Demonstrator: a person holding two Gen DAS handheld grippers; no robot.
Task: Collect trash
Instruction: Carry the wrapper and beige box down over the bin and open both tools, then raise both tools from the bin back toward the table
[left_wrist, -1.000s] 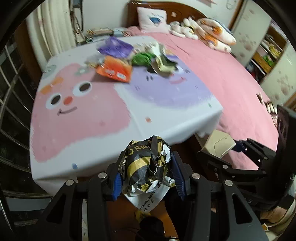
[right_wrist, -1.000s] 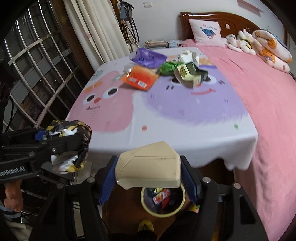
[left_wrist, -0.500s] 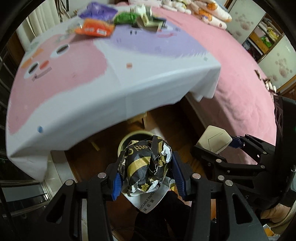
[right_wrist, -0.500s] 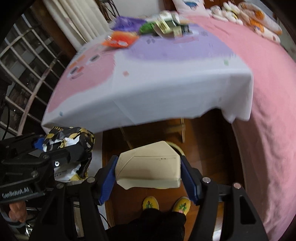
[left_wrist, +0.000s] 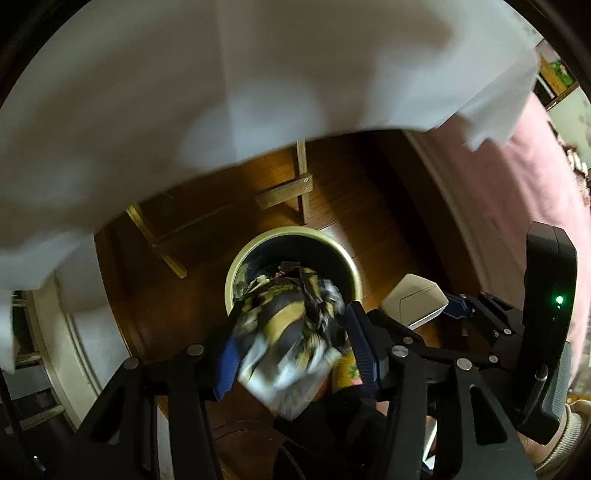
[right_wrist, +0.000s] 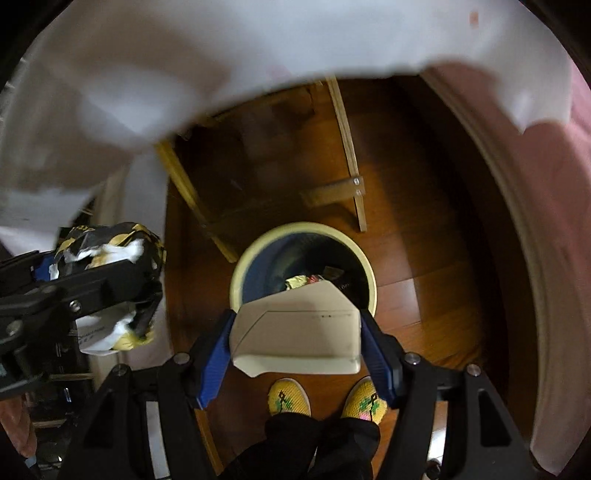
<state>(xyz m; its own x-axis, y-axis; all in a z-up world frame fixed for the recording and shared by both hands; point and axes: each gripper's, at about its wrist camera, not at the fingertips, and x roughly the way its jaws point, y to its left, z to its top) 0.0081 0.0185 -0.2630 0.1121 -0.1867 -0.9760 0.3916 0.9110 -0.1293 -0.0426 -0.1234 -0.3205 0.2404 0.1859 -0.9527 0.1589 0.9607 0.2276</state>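
The left gripper (left_wrist: 291, 339) points steeply down, a crumpled black-and-gold wrapper (left_wrist: 291, 332) between its blue pads. Its jaws have just been opening; the wrapper is blurred in the left wrist view, and whether the pads press it at this moment I cannot tell. Beyond the fingertips, toward 12 o'clock, stands the round cream-rimmed trash bin (left_wrist: 236, 273) on the wooden floor (left_wrist: 369, 214), dark inside with scraps already at the bottom.

The right gripper (right_wrist: 295, 332) is clamped about half open on a beige folded carton (right_wrist: 295, 328) — both pads flat against its ends. In the right wrist view the carton's far edge overlaps the bin's near rim, and the bin lies at 12 o'clock from the jaws. The left gripper and its wrapper appear at 9 o'clock, off to the side of the bin.

At 6 o'clock are yellow slippers (right_wrist: 288, 397) below dark trouser legs. A white tablecloth (right_wrist: 184, 55) hangs across the top, with wooden table legs (right_wrist: 347, 140) under it — a pink bedspread (right_wrist: 554, 184) at 3 o'clock.
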